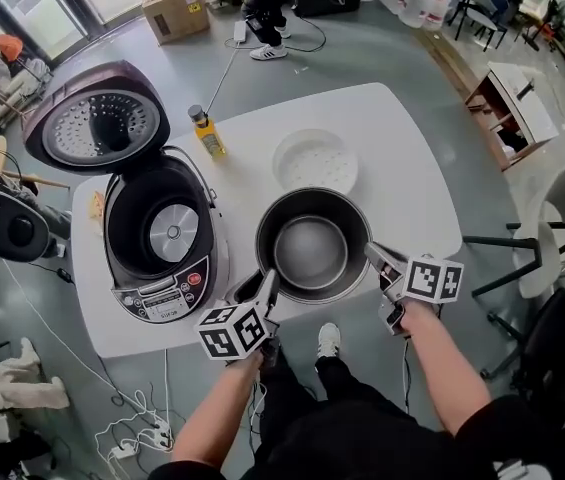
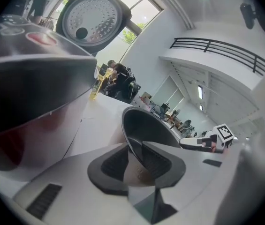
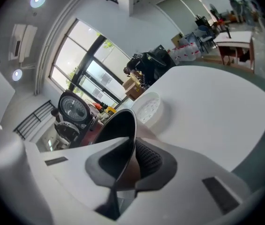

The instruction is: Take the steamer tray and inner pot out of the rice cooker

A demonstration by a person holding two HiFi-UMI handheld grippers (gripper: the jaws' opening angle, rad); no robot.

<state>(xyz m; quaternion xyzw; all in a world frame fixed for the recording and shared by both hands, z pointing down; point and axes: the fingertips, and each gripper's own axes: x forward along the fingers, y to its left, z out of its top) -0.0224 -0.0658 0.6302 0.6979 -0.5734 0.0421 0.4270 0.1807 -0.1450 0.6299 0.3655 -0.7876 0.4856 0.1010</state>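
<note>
The dark metal inner pot (image 1: 310,248) stands on the white table, to the right of the open rice cooker (image 1: 157,238), whose well is bare. The white steamer tray (image 1: 315,160) lies on the table just behind the pot. My left gripper (image 1: 267,286) is at the pot's near-left rim. In the left gripper view the rim (image 2: 131,139) runs between its jaws (image 2: 134,161), which stand slightly apart around it. My right gripper (image 1: 377,256) is shut on the near-right rim, and its pads clamp the thin edge (image 3: 132,161) in the right gripper view.
A yellow bottle (image 1: 207,133) stands behind the cooker near its raised lid (image 1: 97,128). The table's front edge (image 1: 292,328) is right under my grippers. Chairs (image 1: 547,248) stand to the right, and cables lie on the floor at the left.
</note>
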